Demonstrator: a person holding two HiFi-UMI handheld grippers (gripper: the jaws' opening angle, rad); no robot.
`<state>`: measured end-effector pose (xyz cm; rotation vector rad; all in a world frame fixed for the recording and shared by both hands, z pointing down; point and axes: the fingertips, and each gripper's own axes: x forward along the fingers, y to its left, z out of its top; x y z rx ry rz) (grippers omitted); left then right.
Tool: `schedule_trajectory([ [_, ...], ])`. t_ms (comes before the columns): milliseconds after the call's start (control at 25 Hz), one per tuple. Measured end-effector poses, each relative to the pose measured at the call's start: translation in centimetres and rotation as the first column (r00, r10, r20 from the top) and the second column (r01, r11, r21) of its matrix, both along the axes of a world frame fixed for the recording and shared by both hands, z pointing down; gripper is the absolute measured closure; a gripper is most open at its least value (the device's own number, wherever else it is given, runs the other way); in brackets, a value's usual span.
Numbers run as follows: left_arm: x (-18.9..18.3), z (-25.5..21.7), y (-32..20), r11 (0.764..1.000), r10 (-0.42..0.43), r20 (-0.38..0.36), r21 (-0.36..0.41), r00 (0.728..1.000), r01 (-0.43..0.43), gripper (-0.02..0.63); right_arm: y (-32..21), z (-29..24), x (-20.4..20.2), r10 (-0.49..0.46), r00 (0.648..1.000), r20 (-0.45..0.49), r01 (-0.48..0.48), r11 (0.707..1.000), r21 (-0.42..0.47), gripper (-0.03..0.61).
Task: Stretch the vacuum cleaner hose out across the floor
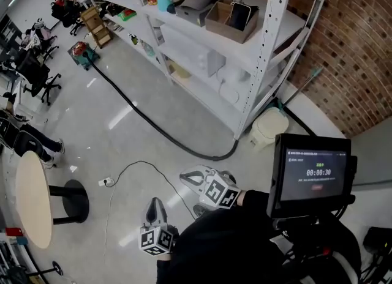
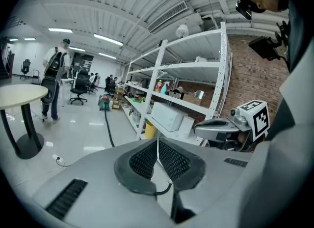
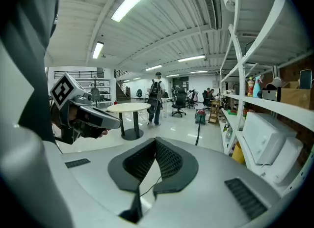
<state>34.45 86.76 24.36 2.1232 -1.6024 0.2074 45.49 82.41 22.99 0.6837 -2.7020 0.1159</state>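
A green and red vacuum cleaner (image 1: 81, 53) stands far off at the top left. Its black hose (image 1: 147, 120) lies in a long line across the floor, and its end curls at the shelf foot (image 1: 236, 136). My left gripper (image 1: 155, 204) and right gripper (image 1: 185, 177) hover close to me, both shut and holding nothing, well short of the hose. The left gripper view shows its shut jaws with the hose (image 2: 109, 131) and vacuum cleaner (image 2: 104, 103) far ahead. From the right gripper view, the hose (image 3: 197, 136) runs back to the vacuum cleaner (image 3: 200, 116).
A tall white shelf rack (image 1: 202, 56) lines the right side, with a white bin (image 1: 267, 128) at its foot. A round table (image 1: 32, 198) stands at the left. A thin white cable and plug (image 1: 107, 182) lie on the floor. A person (image 3: 155, 94) and office chairs (image 1: 33, 74) are further off.
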Motion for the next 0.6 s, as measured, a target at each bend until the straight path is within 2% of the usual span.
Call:
schedule_trajectory([
  [600,-1.6,0.2,0.5,0.999,0.034,-0.005,-0.003,0.999,-0.034,0.588,1.2,0.1,-1.7,0.026,1.0,-0.011,-0.026,1.0,0.003,0.565],
])
